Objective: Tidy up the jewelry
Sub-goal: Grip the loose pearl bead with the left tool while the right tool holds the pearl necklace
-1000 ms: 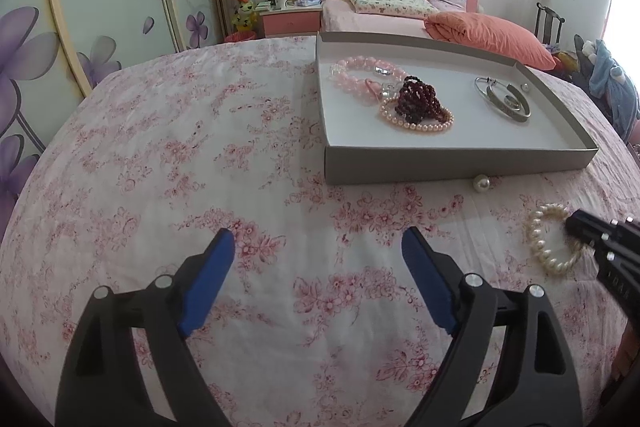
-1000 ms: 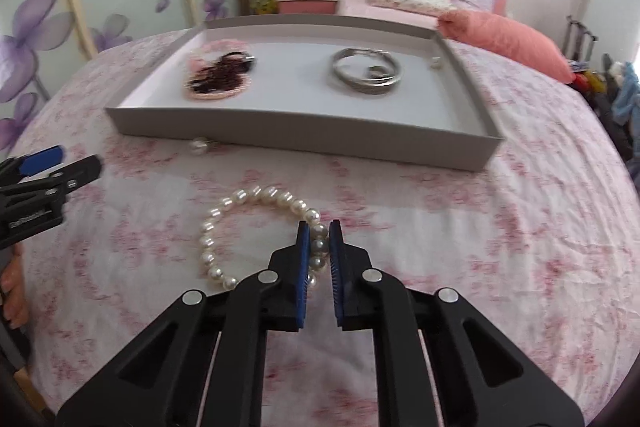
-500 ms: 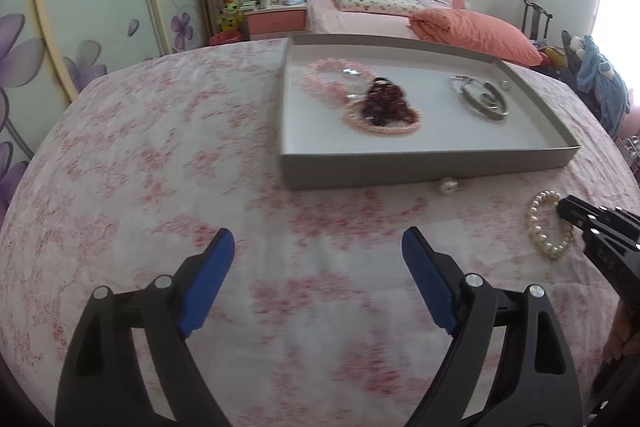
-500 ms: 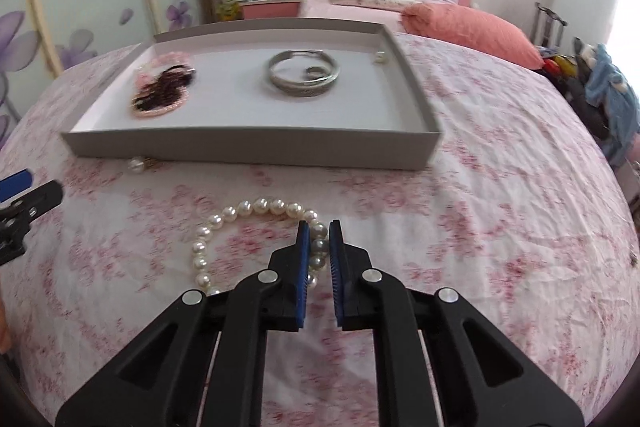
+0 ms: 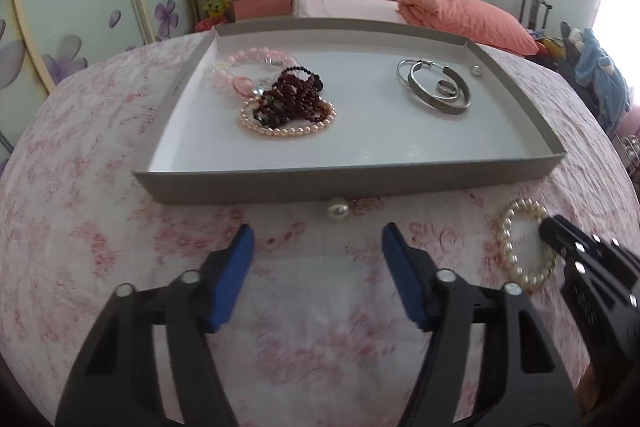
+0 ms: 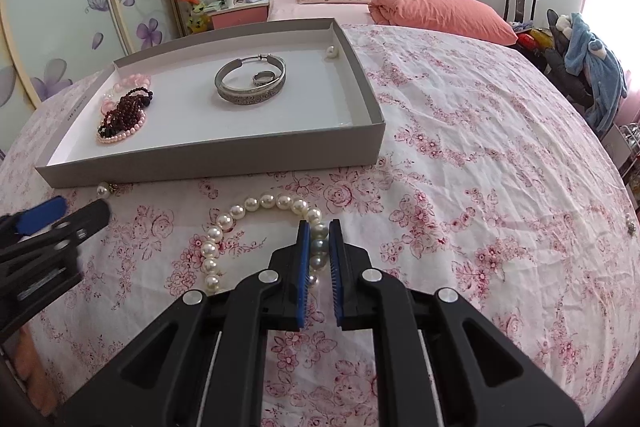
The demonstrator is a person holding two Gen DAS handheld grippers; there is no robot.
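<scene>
A white pearl bracelet (image 6: 248, 211) lies on the flowered bedspread, and my right gripper (image 6: 319, 231) is shut on its near right side; the left wrist view shows the bracelet (image 5: 510, 247) at the right. A single loose pearl (image 5: 338, 210) rests against the front wall of the grey tray (image 5: 348, 183). My left gripper (image 5: 318, 247) hovers just short of that pearl, its jaws closing with nothing between them. In the tray lie a dark red bead bracelet (image 5: 296, 97), a pink pearl bracelet (image 5: 280, 131), a pink bead bracelet (image 5: 240, 61), a silver bangle (image 5: 436, 93) and a ring (image 5: 446, 87).
A small pearl (image 6: 331, 51) sits in the tray's far right corner. The tray (image 6: 220, 159) takes up the middle of the bed. Pillows and an orange quilt (image 6: 440, 13) lie beyond it. A chair with clothes (image 6: 588, 67) stands at the right.
The left gripper has moved right and closer to the tray, and its jaws have narrowed. The right gripper stays shut on the pearl bracelet and has turned slightly.
</scene>
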